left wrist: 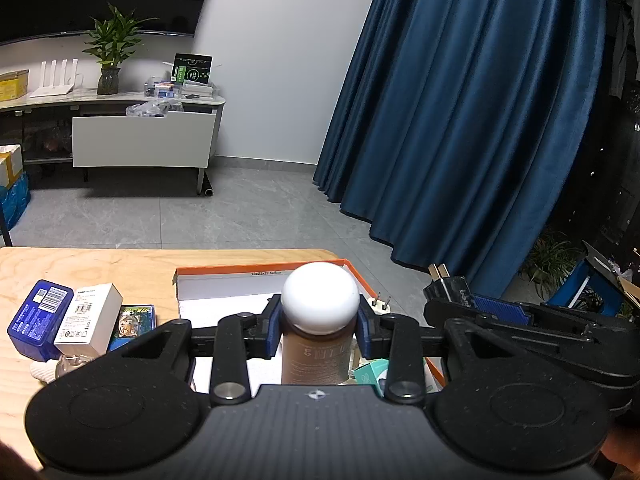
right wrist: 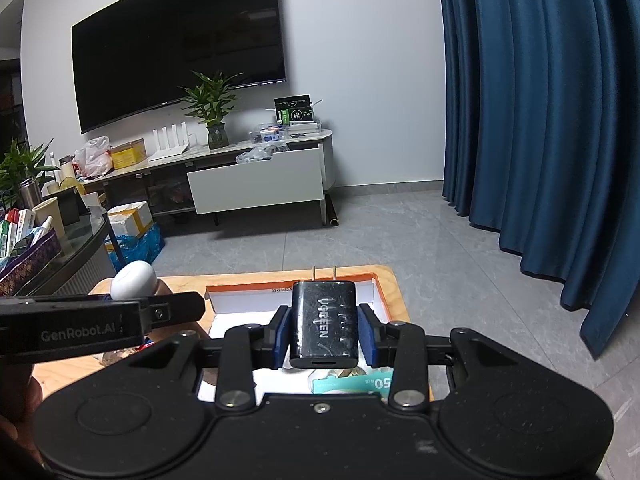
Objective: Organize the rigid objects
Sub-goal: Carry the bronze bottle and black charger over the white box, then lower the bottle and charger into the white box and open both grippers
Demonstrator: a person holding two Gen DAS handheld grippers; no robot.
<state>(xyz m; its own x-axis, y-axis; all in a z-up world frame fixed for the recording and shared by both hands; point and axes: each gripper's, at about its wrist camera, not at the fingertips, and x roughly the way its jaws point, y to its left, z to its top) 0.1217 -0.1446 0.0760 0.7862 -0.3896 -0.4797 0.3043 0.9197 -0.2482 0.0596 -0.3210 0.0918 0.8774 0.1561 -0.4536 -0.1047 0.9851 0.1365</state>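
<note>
Orange-rimmed box (left wrist: 352,270) sits at the table's far right end, white inside. Contents mostly blocked by the tongs: a teal carton (right wrist: 352,385) at the near edge, and a white plug (left wrist: 380,305) with two prongs behind the left tongs' right pad, probably lying in the box, view too poor to confirm.

Left tongs (left wrist: 319,326) pinch a brown bottle (left wrist: 316,354) with a white domed cap (left wrist: 320,297); the blue pads clamp just under the cap, bottle upright, held over the box. Right tongs (right wrist: 325,332) pinch a black charger (right wrist: 323,322) by its sides, prongs pointing away from the camera, also over the box. Both tongs tilt slightly downward and sit side by side; each shows in the other's view.

Wooden table (left wrist: 120,268), left of the box: blue case (left wrist: 38,318), white carton (left wrist: 90,314), a small card pack (left wrist: 134,320), and a clear dropper bottle (left wrist: 60,366) lying at the near edge, all close together.

Room: grey tiled floor (left wrist: 248,216), blue curtain (left wrist: 460,120), TV (right wrist: 176,40) on a white wall above a low cabinet (right wrist: 256,184) carrying a potted plant (right wrist: 212,108) and a router (right wrist: 170,144).
</note>
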